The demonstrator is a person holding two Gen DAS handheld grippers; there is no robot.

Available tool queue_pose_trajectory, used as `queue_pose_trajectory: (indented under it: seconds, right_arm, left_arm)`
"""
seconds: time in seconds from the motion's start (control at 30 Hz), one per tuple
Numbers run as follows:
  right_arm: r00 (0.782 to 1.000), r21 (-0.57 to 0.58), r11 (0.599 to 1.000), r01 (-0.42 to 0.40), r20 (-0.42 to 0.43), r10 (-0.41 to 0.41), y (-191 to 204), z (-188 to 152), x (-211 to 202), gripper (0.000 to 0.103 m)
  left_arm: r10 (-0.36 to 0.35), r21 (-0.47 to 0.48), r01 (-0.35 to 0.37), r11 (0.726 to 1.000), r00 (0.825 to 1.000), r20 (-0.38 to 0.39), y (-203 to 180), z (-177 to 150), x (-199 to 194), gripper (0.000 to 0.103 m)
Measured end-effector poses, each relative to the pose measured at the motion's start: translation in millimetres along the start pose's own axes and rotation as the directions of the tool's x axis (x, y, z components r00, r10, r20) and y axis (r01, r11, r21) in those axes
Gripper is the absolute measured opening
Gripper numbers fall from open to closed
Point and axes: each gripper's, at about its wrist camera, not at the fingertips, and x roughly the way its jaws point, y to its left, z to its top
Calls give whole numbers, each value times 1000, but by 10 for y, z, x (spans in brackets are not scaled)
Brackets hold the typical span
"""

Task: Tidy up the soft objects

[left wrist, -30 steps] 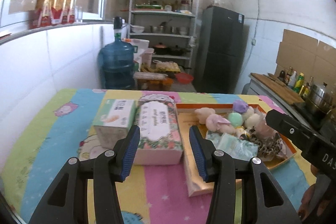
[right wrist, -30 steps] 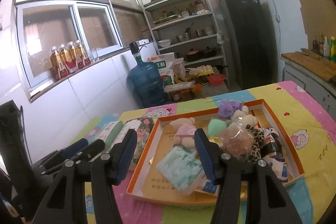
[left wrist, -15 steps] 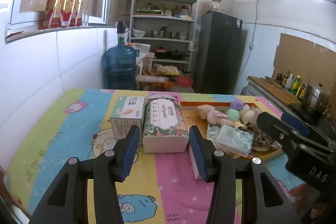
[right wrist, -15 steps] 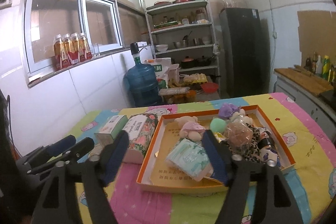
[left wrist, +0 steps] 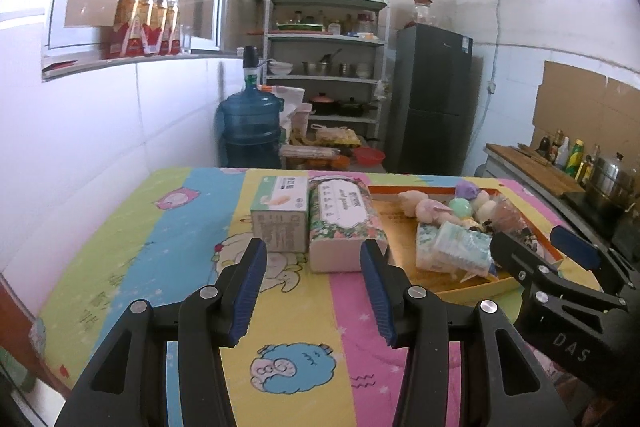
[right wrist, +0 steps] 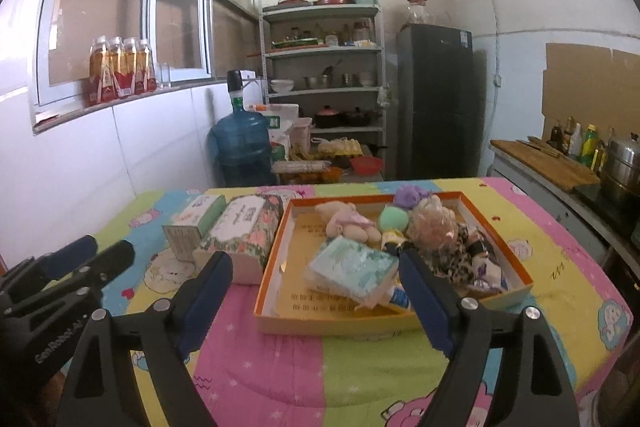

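Note:
An orange-rimmed tray (right wrist: 276,259) on the colourful tablecloth holds a wet-wipes pack (right wrist: 352,269), a pink plush doll (right wrist: 348,223), a green ball (right wrist: 394,219), a purple toy (right wrist: 410,194) and a leopard-print soft item (right wrist: 460,251). Left of it lie a floral tissue pack (left wrist: 342,223) and a green-and-white tissue box (left wrist: 280,213). My left gripper (left wrist: 314,289) is open and empty, back from the tissue packs. My right gripper (right wrist: 316,301) is open and empty, in front of the tray. The tray also shows in the left wrist view (left wrist: 472,285).
A white tiled wall runs along the table's left side. Beyond the far edge stand a blue water jug (left wrist: 250,127), a shelf rack (left wrist: 326,75) and a dark fridge (left wrist: 432,103). A counter with bottles and a steel pot (right wrist: 620,167) is at the right.
Both grippers have pulled back and up from the table, so the tray and tissue packs look smaller and farther. The right gripper's jaws have spread wider.

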Motion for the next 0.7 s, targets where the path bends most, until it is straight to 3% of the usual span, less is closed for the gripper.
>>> queue_pose_trajectory:
  seconds: [0.7]
  right_arm:
    - [999, -20, 1000, -15, 30, 15, 152, 51, -112, 85]
  left_arm:
    - [-1, -10, 1, 1000, 1000, 8, 73, -5, -56, 50]
